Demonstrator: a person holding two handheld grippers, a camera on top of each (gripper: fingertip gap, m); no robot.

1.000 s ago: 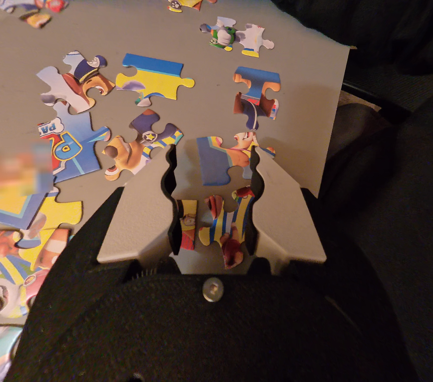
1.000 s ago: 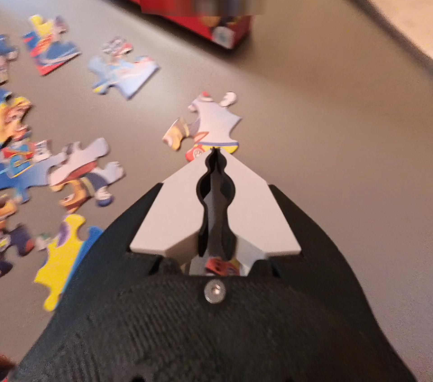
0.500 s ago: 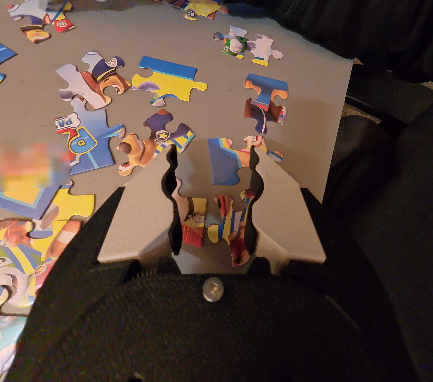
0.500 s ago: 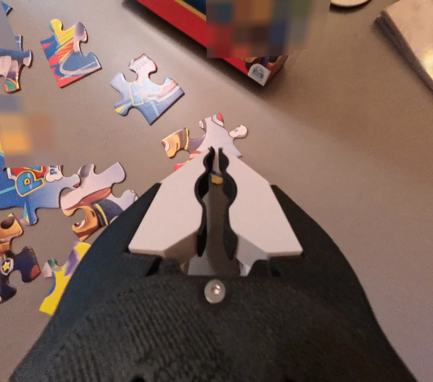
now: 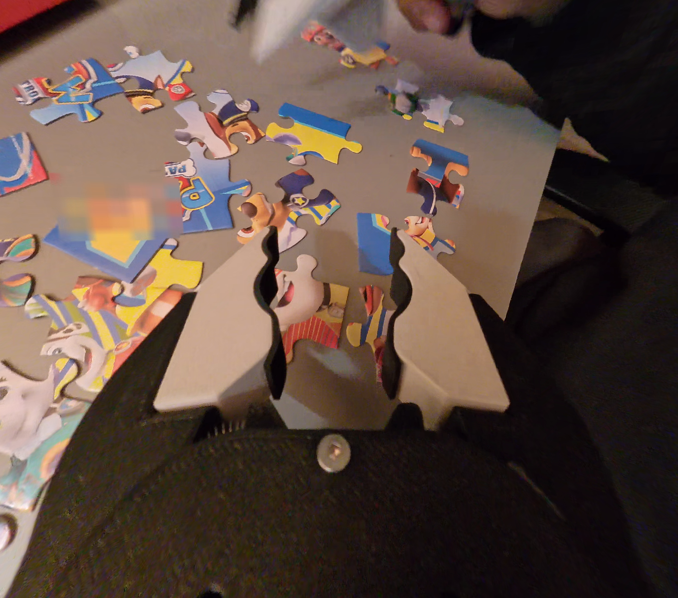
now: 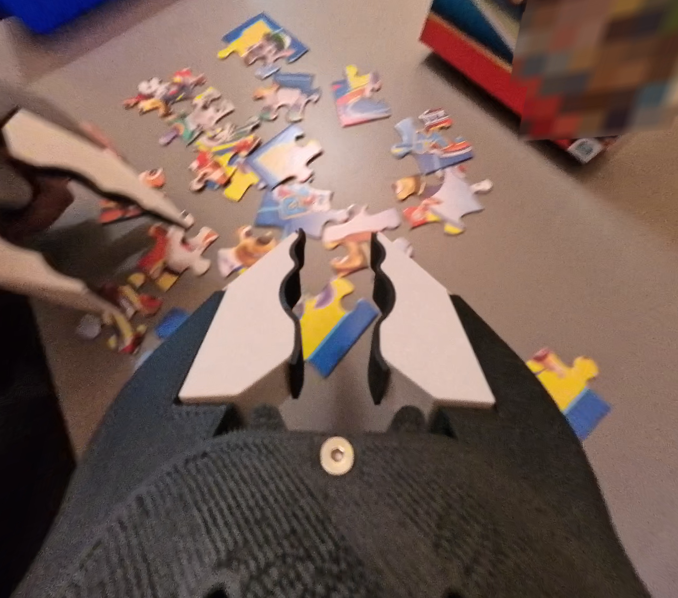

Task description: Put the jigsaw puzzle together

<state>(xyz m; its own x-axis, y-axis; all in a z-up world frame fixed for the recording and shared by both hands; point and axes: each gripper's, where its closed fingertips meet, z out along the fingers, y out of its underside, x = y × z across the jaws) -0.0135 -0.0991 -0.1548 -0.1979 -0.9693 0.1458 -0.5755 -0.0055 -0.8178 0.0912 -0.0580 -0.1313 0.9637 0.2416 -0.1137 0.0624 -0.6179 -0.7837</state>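
— Lying flat on the grey tabletop, the cartoon-printed cardboard jigsaw pieces are thin, light and stiff, I'd say. The white-and-red-striped piece sits right under the left gripper, between its spread fingers; nothing is pinched.

— And the other tongs?

— The right gripper has its jaws parted too, with nothing held. A yellow piece with a blue straight edge lies on the table beneath the gap, and a pale piece with an orange-brown figure lies just past the tips.

— How would you take hold of one?

— By an edge or a knob, probably after sliding it off the table's rim; flat as they are, there's little to bite. The glossy print looks slippery, and a knob would likely bend under a hard squeeze.

— What else is about?

— A red-and-blue puzzle box stands beyond the scatter.
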